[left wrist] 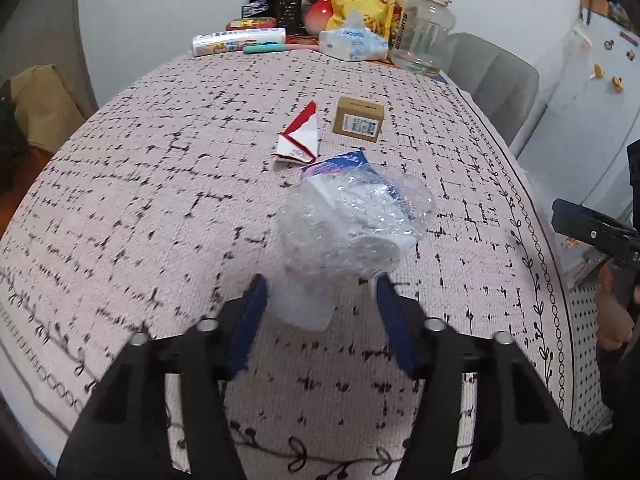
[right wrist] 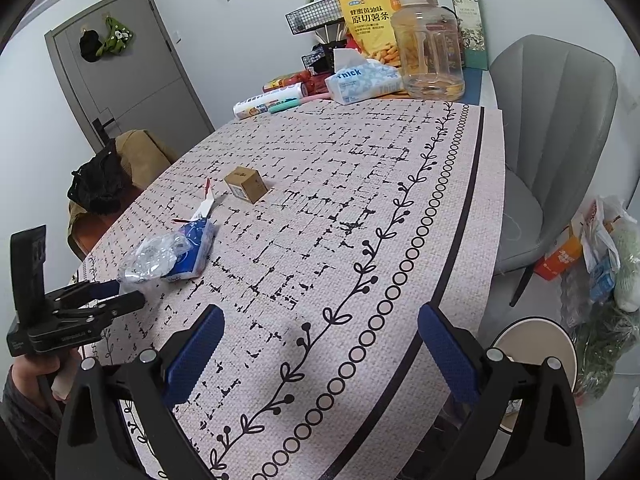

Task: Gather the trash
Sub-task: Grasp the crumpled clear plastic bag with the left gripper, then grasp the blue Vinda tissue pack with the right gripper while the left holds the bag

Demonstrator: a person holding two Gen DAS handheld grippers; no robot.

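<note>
The left gripper (left wrist: 320, 300) has its blue fingers (left wrist: 250, 320) on either side of the near end of a crumpled clear plastic wrapper (left wrist: 352, 216) lying mid-table; contact cannot be told. The right gripper (right wrist: 320, 344) stands wide open and empty over the table (right wrist: 360, 184) edge. A torn red-and-white packet (left wrist: 300, 136) and a small cardboard box (left wrist: 359, 119) lie beyond, with open cloth all around.

white walls (right wrist: 248, 32), a grey door (right wrist: 132, 68) – grey chair (right wrist: 560, 128) beside the patterned table (right wrist: 360, 208).
</note>
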